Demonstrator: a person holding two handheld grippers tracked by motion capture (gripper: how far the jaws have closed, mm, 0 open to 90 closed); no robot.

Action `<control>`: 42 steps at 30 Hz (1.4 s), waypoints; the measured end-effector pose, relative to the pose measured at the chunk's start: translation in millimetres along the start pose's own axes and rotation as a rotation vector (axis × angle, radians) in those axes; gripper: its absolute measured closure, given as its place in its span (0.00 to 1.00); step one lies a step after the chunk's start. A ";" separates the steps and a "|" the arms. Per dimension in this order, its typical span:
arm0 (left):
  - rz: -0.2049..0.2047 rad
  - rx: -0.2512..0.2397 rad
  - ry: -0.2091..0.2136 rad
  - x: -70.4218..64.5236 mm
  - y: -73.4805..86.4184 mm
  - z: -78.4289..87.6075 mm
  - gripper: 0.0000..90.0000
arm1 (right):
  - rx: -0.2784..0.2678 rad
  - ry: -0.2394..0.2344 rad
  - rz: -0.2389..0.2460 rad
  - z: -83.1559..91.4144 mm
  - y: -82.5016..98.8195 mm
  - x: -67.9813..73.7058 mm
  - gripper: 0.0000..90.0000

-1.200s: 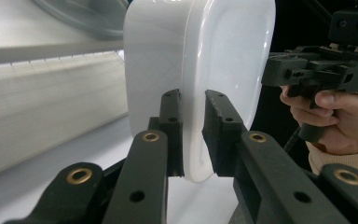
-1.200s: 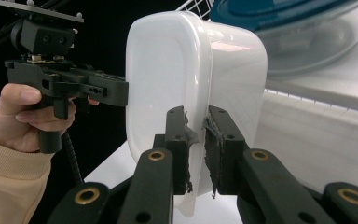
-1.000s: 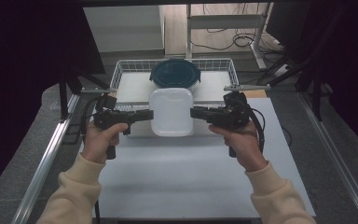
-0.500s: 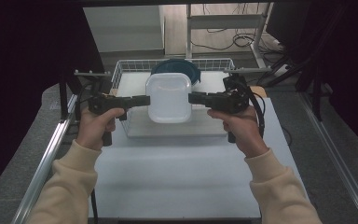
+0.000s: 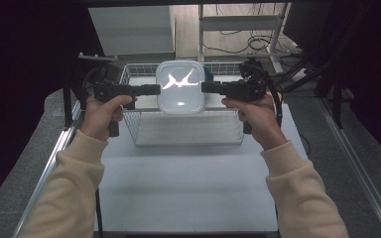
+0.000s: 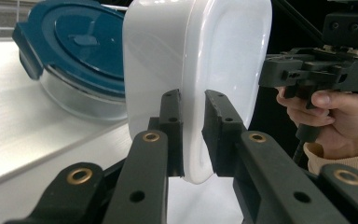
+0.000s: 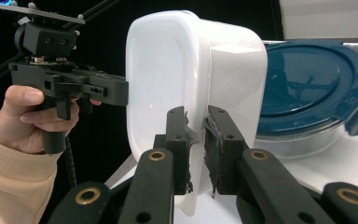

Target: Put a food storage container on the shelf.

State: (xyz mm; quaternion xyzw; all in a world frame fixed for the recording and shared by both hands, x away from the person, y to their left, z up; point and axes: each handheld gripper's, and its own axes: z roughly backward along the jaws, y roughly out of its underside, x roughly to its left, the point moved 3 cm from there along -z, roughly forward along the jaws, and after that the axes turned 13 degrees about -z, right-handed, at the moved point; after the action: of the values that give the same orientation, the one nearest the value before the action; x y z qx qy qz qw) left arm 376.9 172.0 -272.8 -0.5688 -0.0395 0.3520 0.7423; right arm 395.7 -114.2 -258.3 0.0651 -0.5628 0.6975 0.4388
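Observation:
A white plastic container hangs in the air above the wire basket, tipped on edge with one broad face toward the high camera. My left gripper is shut on its left rim and my right gripper is shut on its right rim. In the left gripper view the container's rim sits between the black jaws of the left gripper. In the right gripper view the right gripper pinches the container wall the same way. A glass container with a blue lid rests behind it.
The white table stretches toward the person in front of the basket. Metal rails run along both sides. A shelf frame with cables stands beyond the basket. Each gripper view shows the other hand with its gripper.
Both grippers have lifted the white container up and away from the person and tipped it from lying flat to standing on edge over the basket.

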 end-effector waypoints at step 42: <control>0.168 0.033 0.040 60.8 -56.0 -30.4 0.88 | 0.095 -0.017 -0.263 -29.9 -75.1 -47.1 0.87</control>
State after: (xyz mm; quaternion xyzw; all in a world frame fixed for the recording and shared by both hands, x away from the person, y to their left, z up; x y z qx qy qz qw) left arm 463.1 175.8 -255.4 -0.5649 0.0290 0.4020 0.7200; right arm 487.8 -115.9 -241.9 0.1649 -0.5194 0.6592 0.5182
